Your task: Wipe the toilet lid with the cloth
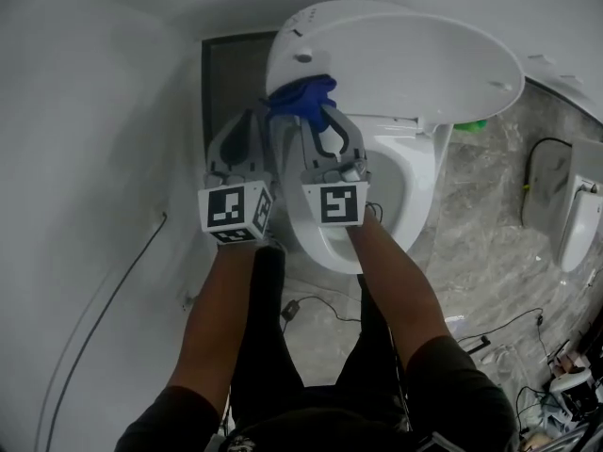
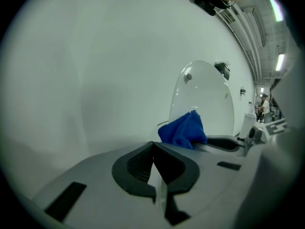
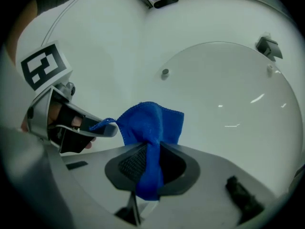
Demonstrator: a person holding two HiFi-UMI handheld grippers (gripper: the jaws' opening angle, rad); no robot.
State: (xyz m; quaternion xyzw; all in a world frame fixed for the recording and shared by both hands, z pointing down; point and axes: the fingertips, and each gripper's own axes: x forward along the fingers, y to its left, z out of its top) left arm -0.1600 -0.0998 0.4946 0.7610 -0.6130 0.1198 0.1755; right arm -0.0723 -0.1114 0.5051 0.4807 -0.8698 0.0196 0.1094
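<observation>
count: two grippers, two marker cubes, one cloth, one toilet, one lid

far left, one thin dark cable [image 1: 113,295] runs along the foot of the white wall [image 1: 85,111]

your left forearm [image 1: 212,318] reaches straight ahead, bare, sleeve at the upper arm; its marker cube [image 1: 236,212] faces up at you. your left gripper [image 2: 153,146] points a little downward toward the wall beside the toilet, jaws pressed together, nothing between them

just beside it, your right forearm [image 1: 400,290] runs parallel, second marker cube [image 1: 334,203] on top. your right gripper [image 3: 150,149] is clamped on the blue cloth [image 3: 151,123]; a bunched fold stands up past the tips, a tail hangs back between the pads

the cloth sits close up to the lower left part of the raised toilet lid [image 1: 405,64], near the hinge; contact not clear. lid stands open over the bowl [image 1: 410,191], one small bumper on its face

right of the toilet, grey marbled floor [image 1: 485,205], a loose cable, one white unit [image 1: 577,217] at the edge
</observation>
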